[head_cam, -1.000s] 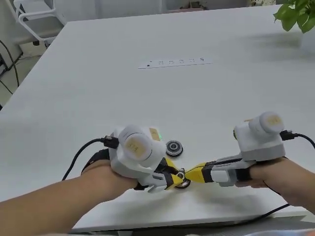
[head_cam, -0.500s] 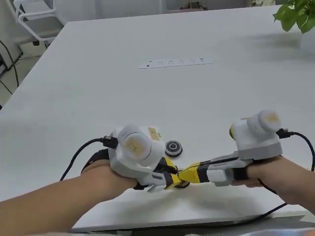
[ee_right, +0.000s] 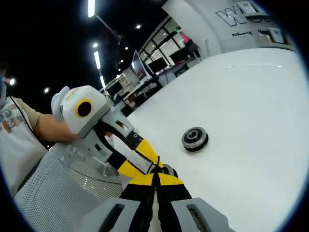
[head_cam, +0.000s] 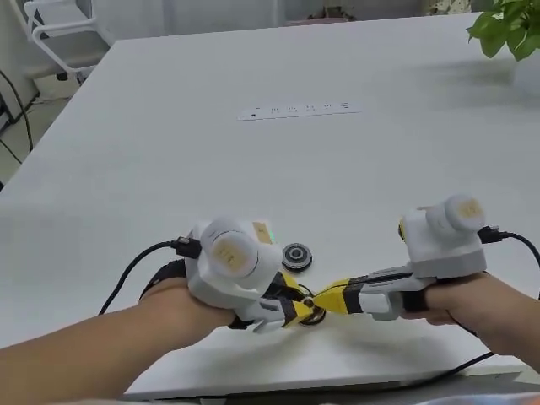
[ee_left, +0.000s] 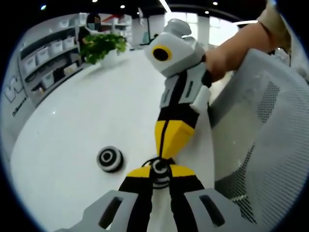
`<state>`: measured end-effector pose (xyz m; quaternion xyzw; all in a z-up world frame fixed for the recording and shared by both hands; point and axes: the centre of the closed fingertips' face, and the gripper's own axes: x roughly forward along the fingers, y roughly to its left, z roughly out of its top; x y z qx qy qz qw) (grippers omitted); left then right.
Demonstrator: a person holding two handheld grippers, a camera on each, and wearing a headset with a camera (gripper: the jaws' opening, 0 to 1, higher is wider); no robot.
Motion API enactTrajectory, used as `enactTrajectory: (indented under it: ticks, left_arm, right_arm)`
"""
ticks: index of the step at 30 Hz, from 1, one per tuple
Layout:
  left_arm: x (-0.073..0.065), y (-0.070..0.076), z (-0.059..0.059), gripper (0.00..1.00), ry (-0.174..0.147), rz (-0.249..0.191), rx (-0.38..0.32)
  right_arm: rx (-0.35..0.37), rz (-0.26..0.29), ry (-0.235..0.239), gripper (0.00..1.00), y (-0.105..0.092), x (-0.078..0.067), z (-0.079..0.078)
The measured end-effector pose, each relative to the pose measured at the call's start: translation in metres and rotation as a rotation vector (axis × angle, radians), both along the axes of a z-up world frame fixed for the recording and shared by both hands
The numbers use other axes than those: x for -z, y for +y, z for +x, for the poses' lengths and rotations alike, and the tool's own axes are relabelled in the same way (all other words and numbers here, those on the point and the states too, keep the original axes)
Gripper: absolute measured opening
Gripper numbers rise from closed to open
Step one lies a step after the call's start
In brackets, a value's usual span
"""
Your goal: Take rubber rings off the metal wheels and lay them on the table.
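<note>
White desk point(head_cam: 253, 169), seen from my headset, with both hand-held tools meeting at its near edge. The left tongs point(ee_left: 160, 170) are closed on a small metal wheel point(ee_left: 159, 166), which sits upright between their yellow tips, just above the desk. The right tongs point(ee_right: 155, 178) come in from the opposite side with their jaws pressed narrowly together and their tips against that same wheel; I cannot tell whether they pinch its rubber. A second wheel point(head_cam: 297, 253) lies flat on the desk just beyond the left tool, apart from both tongs, with its dark outer ring point(ee_right: 195, 148) on it. Farther back, a power strip point(head_cam: 299, 110) lies across the middle of the desk, and a green plant point(head_cam: 506, 25) stands at the far right corner.
</note>
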<state>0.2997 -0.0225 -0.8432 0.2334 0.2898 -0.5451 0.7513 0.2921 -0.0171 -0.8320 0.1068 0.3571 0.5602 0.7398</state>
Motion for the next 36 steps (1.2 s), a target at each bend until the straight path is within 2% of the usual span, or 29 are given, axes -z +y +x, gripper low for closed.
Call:
enactTrajectory:
  ticks: [6,9,15,19,29,36]
  left_arm:
    - [0.000,-0.001,0.000,0.14,0.005,-0.007,0.002]
    - [-0.001,-0.001,-0.001,0.15,0.034,-0.022,-0.012]
    - [-0.001,0.000,-0.002,0.16,0.029,-0.014,-0.004]
    - [-0.007,0.000,-0.002,0.19,0.039,-0.035,-0.016]
    - [-0.018,0.003,-0.005,0.25,0.023,-0.056,-0.018]
    - [-0.028,0.008,-0.010,0.30,0.000,-0.062,-0.007]
  right_arm:
    - [0.002,-0.002,0.003,0.00,0.000,0.000,0.000]
    - [0.008,0.004,0.008,0.00,0.000,0.000,0.000]
    - [0.012,0.008,0.014,0.00,-0.001,0.000,0.000]
    - [0.019,0.015,0.015,0.00,-0.002,-0.002,0.001]
    - [0.033,0.034,0.016,0.00,-0.005,-0.006,0.004]
    - [0.034,0.044,0.018,0.00,-0.006,-0.008,0.007]
